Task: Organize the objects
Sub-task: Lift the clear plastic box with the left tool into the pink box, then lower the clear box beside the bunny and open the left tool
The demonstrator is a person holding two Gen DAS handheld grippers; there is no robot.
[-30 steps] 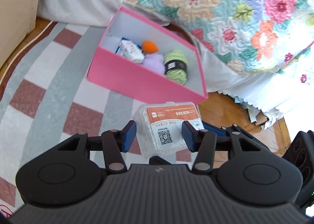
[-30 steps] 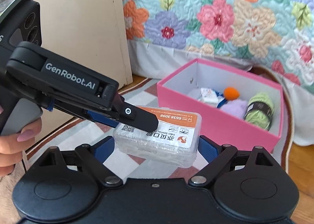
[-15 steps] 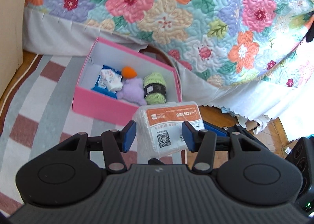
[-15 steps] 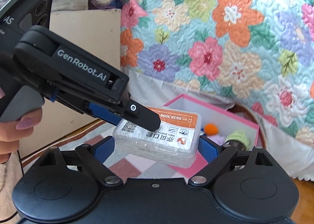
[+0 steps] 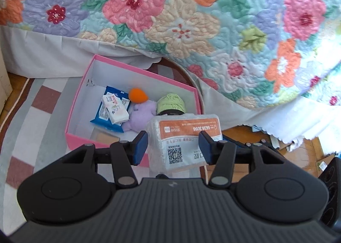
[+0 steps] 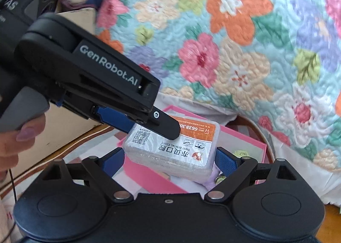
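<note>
Hovering over pink box (image 5: 79, 102), wrapped packet (image 5: 187, 143) hides part of green yarn (image 5: 170, 102). Left gripper (image 5: 173, 147) clamps packet's short sides. Right gripper (image 6: 169, 158) spread wide around packet; pad contact unclear. Purple plush (image 5: 141, 116) half hidden. Striped rug (image 5: 40, 115) on wood floor beside floral-quilted bed (image 5: 191, 30).

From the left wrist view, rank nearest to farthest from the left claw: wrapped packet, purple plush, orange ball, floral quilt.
1. Wrapped packet: between the left claw's fingers.
2. Purple plush: in the pink box, just beyond.
3. Orange ball: deeper in the box.
4. Floral quilt: behind the box.
</note>
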